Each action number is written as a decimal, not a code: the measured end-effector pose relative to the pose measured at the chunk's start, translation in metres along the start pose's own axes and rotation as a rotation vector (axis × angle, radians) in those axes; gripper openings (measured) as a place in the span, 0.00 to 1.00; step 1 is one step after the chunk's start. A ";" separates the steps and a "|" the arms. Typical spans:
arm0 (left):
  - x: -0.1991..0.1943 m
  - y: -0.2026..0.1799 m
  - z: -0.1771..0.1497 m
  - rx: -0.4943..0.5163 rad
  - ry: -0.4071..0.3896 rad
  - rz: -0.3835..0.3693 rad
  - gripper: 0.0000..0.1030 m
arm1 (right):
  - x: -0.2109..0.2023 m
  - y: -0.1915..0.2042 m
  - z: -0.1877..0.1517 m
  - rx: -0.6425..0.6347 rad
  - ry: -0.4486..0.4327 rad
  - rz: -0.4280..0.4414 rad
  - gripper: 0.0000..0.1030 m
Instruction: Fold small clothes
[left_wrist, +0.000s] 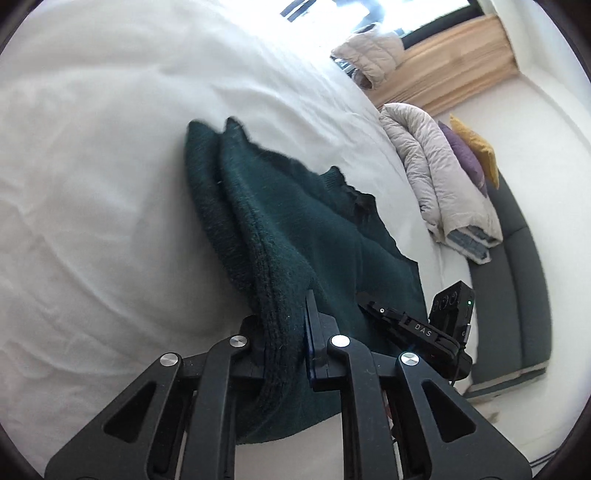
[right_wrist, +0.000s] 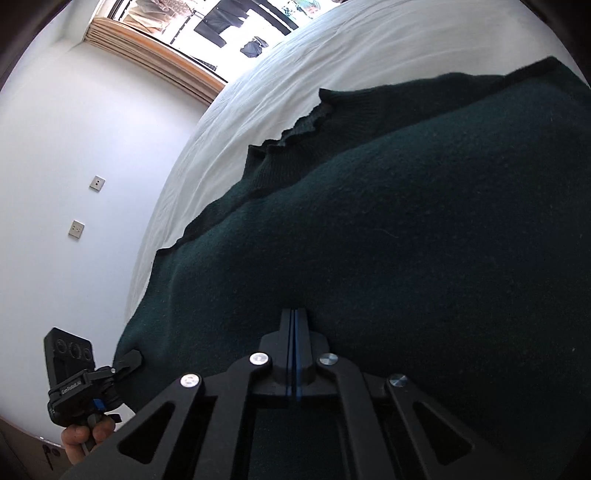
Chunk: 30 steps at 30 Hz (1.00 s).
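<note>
On the white bed (left_wrist: 92, 166) lies a dark green sweater (left_wrist: 295, 221), folded over so that a thick doubled edge runs from the bed's middle toward the camera. The left hand-held gripper (left_wrist: 286, 332) is clamped on that doubled edge: the knit fills the gap between its two black fingers, and the fabric drapes down past them on both sides. To its right, in the left wrist view, the other hand-held gripper reaches in from the bed's edge and touches the sweater's lower hem. Beyond the bed, a pale quilted blanket (left_wrist: 439, 184) is heaped on a grey sofa (left_wrist: 517, 258), with a purple cushion (left_wrist: 467, 155) and a yellow cushion (left_wrist: 478, 147) just behind it. In the right wrist view the sweater (right_wrist: 388, 240) fills most of the frame, its ribbed collar toward the far side. The right hand-held gripper (right_wrist: 294, 325) has its blue-lined fingers pressed together, tips at the fabric; whether any knit is pinched between them cannot be told. At lower left there, a hand (right_wrist: 83, 439) holds the left one at the sweater's edge.
</note>
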<state>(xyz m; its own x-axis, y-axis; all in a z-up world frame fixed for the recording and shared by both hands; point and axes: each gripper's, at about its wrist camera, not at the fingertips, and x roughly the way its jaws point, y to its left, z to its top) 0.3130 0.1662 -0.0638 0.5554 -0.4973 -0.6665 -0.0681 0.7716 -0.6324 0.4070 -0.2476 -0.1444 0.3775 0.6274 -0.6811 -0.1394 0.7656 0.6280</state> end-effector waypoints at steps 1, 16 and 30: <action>-0.002 -0.018 0.001 0.056 -0.023 0.027 0.11 | 0.001 0.001 -0.001 -0.011 -0.007 -0.008 0.00; 0.088 -0.180 -0.108 0.597 -0.036 0.284 0.11 | -0.074 -0.021 0.023 0.036 0.001 0.391 0.82; 0.101 -0.205 -0.119 0.644 -0.028 0.330 0.11 | -0.048 0.037 0.036 -0.132 0.089 0.227 0.21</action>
<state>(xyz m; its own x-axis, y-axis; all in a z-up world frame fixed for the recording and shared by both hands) 0.2842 -0.0894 -0.0486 0.6118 -0.1943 -0.7667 0.2608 0.9647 -0.0364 0.4170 -0.2546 -0.0753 0.2422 0.7906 -0.5624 -0.3316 0.6122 0.7178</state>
